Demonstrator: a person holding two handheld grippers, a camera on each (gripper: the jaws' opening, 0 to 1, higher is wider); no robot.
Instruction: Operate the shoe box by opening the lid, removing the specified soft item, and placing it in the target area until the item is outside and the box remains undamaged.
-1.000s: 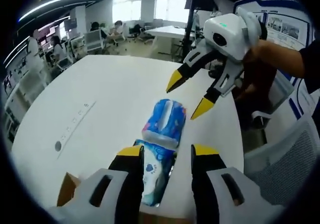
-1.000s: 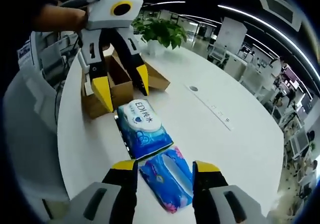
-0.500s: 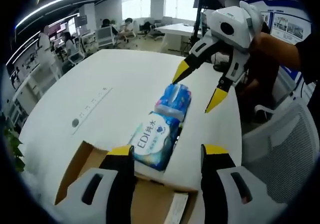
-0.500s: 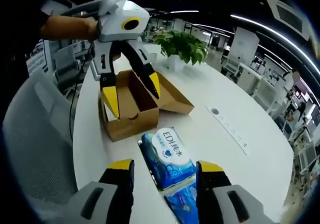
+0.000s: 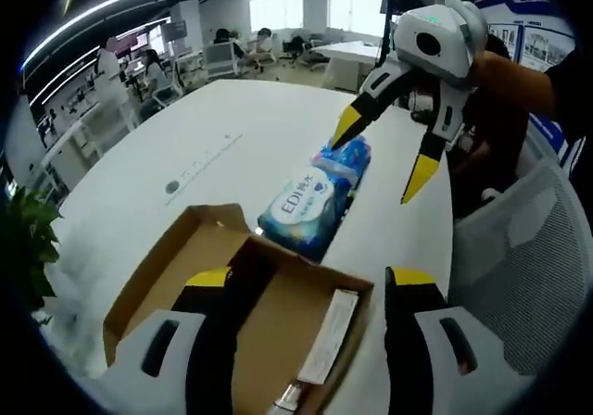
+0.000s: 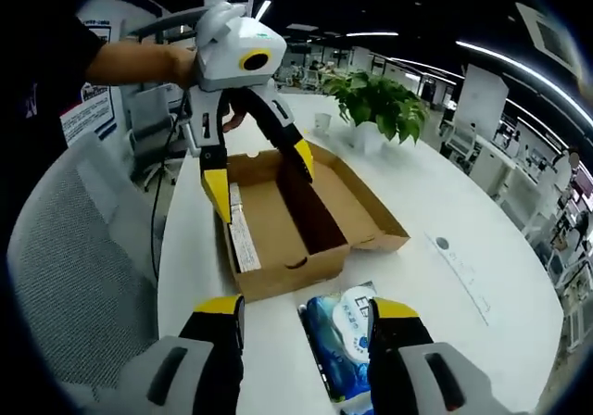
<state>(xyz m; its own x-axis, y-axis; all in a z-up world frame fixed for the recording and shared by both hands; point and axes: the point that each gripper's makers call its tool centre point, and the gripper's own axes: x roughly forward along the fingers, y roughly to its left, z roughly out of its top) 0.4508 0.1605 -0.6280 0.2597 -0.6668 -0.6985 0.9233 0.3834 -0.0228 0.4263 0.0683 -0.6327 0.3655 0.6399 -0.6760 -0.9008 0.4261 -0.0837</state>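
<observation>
The brown cardboard shoe box (image 6: 278,271) stands open on the white table, its lid (image 6: 361,213) folded flat beside it. In the left gripper view the box (image 5: 153,290) lies under my left gripper (image 5: 310,282), which is open and holds nothing. Two soft wipe packs lie end to end on the table just outside the box: a blue-and-white pack (image 5: 306,207) and a blue patterned pack (image 5: 346,156). My right gripper (image 5: 382,154) hovers open above the far pack. In the right gripper view, the packs (image 6: 345,336) sit between my open right gripper (image 6: 304,308) jaws, and the left gripper (image 6: 259,176) hangs over the box.
A white paper strip (image 6: 243,239) lies along the box floor. A potted plant (image 6: 382,105) stands beyond the box. A grey mesh chair (image 6: 74,276) sits at the table's edge. A cable slot (image 5: 206,160) runs across the table (image 5: 139,193). Desks and seated people fill the background.
Both views have drawn back from the packs. The left gripper now hangs over the open box instead of the nearer pack. The two packs stay on the table.
</observation>
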